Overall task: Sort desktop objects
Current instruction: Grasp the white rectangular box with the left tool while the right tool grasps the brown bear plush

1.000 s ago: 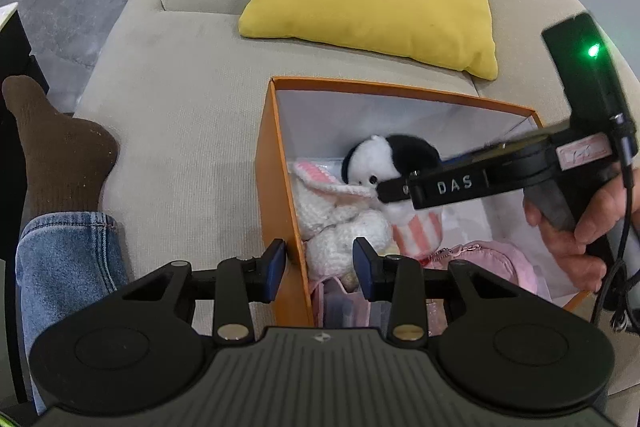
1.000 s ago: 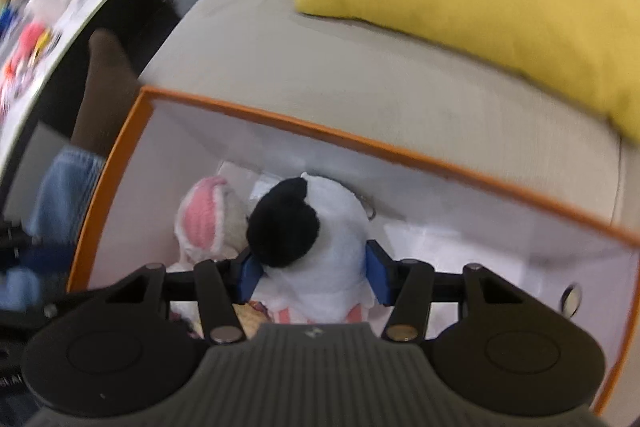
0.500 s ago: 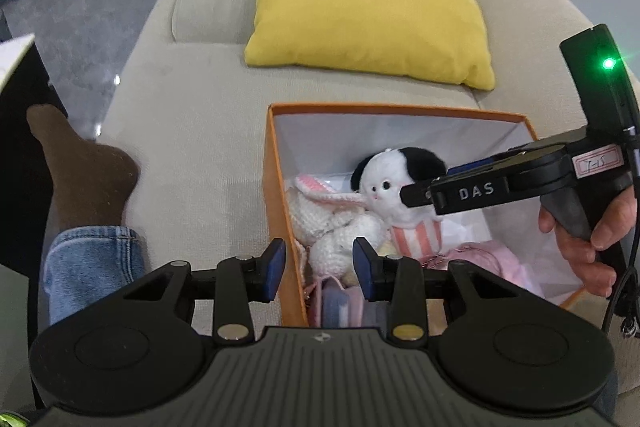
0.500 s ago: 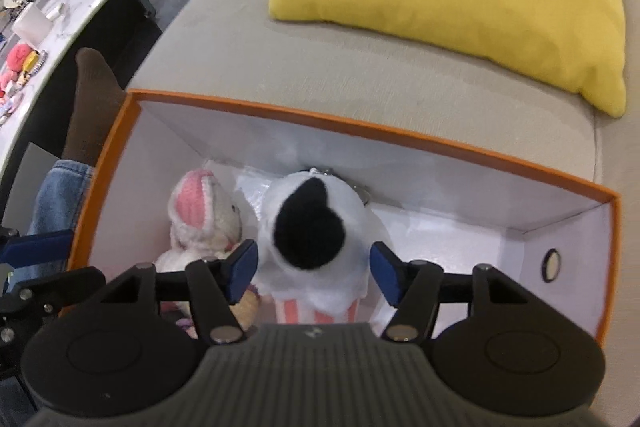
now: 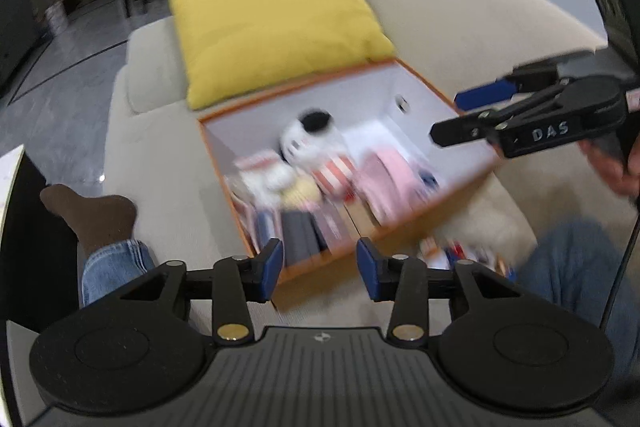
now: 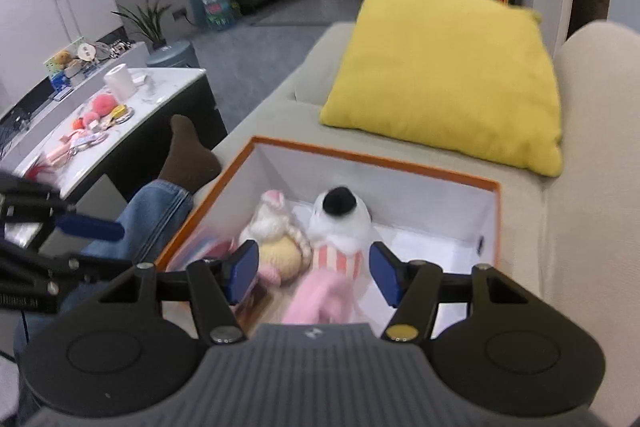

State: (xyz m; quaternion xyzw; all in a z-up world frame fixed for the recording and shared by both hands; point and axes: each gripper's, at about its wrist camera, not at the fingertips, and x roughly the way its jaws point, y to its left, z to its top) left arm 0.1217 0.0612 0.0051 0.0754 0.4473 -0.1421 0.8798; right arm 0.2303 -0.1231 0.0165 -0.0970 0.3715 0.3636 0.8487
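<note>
On the counter [image 6: 120,115] at the left small toys [image 6: 94,119] wait, the left tongs [image 5: 319,263] and right tongs [image 6: 312,267] both stand apart and empty, and the panda [image 6: 340,219] sits in the box [image 6: 400,163], so reach next toward the counter without brushing the box rim.

Right gripper [image 6: 313,274] hangs open-jawed over the black-eared plush [image 6: 340,223] in the orange box [image 6: 496,223].

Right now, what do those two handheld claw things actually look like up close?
Each is matte black plastic with a ribbed grey top, two round discs and brass-coloured pivot pins. The left claw and right claw have blue-padded fingertips. The right one carries white "DAS" lettering and a black cable.
</note>
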